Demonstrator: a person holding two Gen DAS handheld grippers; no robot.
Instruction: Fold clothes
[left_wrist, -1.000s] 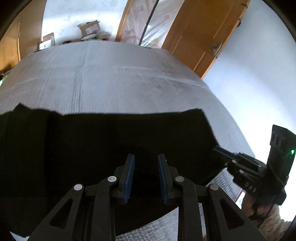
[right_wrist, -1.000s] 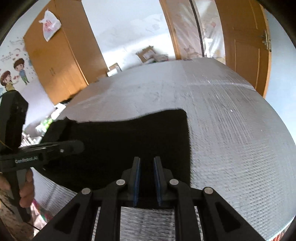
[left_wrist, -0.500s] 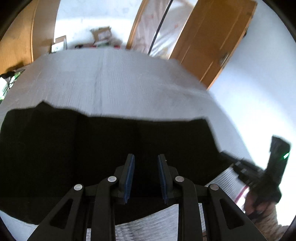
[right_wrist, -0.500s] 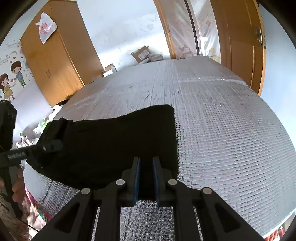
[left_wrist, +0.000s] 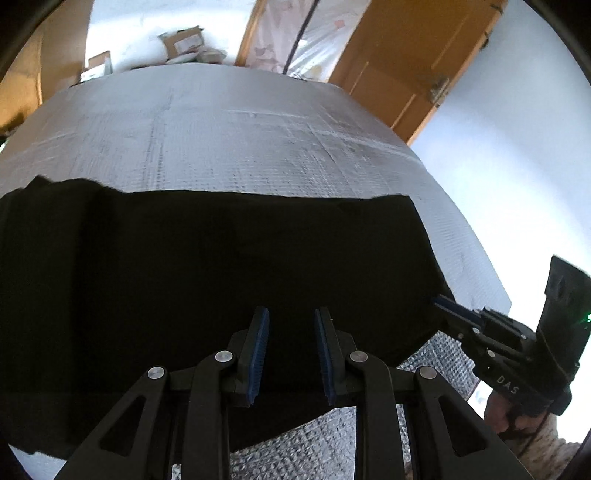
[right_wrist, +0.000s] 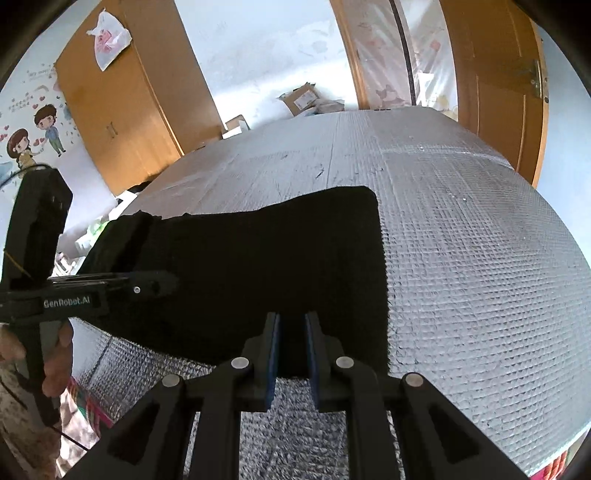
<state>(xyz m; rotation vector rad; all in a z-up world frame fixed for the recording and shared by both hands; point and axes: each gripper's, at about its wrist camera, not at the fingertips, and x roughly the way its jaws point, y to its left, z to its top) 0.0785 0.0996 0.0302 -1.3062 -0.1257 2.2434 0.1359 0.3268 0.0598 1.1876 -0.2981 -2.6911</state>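
While the black cloth lies flat along the near edge of the silver-covered table, its right end stops well short of the table's right edge. The left gripper hangs over the cloth's near edge, jaws partly apart with nothing between them. The right gripper stands narrowly parted over the cloth's near right corner; whether it pinches cloth I cannot tell.

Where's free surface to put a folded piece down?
Bare silver mat beyond the black garment, toward the cardboard boxes, and on its right-hand side toward the door. Near edge is crowded: garment plus left gripper and right gripper.
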